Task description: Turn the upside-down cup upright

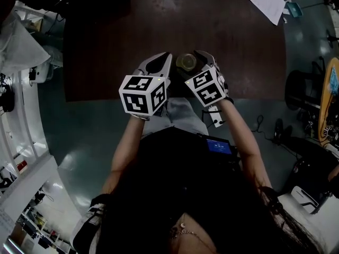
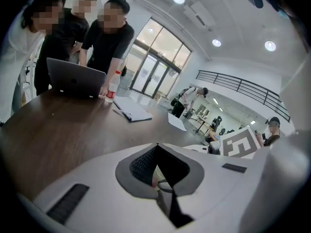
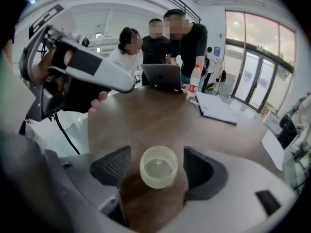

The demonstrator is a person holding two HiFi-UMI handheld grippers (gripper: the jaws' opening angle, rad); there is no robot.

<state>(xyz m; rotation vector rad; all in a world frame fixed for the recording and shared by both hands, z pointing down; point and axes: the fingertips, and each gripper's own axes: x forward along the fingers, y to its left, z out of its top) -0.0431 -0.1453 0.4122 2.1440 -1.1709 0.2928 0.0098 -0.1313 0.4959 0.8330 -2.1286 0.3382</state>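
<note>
A small, pale yellow translucent cup [image 3: 159,166] stands on the dark wooden table [image 3: 146,115], close to its near edge. I look down into its round mouth, so it seems to be upright. My right gripper [image 3: 158,160] is open and straddles the cup, with a gap between the cup and each dark pad [image 3: 115,166]. In the head view the cup [image 1: 186,62] sits between the two grippers, with the right gripper [image 1: 194,61] around it. My left gripper [image 2: 155,147] is shut with nothing in it, its tips meeting just left of the cup, and it also shows from the right gripper's side [image 3: 92,67].
At the table's far end three people stand by a laptop [image 3: 162,77] and a bottle with a red cap [image 3: 195,79]. A notebook [image 3: 216,108] and loose papers [image 1: 267,1] lie further along. The table's near edge [image 1: 106,98] is just behind the grippers.
</note>
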